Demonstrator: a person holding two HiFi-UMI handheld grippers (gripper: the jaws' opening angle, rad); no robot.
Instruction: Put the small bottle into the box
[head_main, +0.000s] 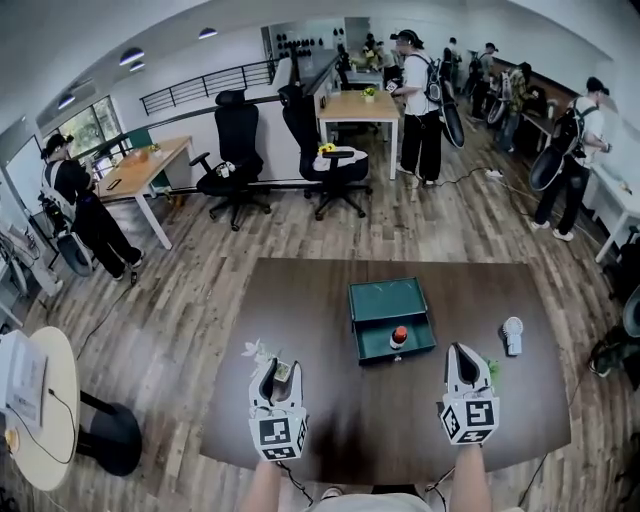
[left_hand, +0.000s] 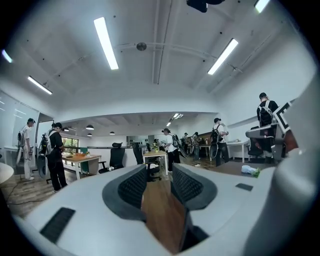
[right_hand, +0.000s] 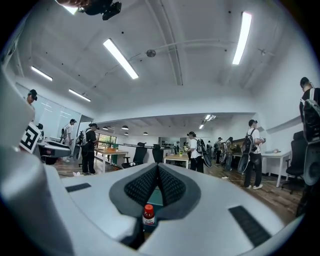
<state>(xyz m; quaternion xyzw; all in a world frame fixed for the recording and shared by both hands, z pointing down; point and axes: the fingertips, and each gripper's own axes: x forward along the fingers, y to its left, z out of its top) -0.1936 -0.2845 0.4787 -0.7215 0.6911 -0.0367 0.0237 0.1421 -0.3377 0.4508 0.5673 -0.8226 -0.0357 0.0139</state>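
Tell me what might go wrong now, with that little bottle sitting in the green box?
The small bottle stands upright, seemingly in the green box near its front wall. If the right gripper, jaws shut, moves in, it might topple the bottle. The left gripper, jaws apart, sits close beside a small plant and could knock it when swinging.

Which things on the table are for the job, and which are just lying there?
For the job:
small bottle
green box

Just lying about:
small white object
little plant
office chairs and desks beyond the table
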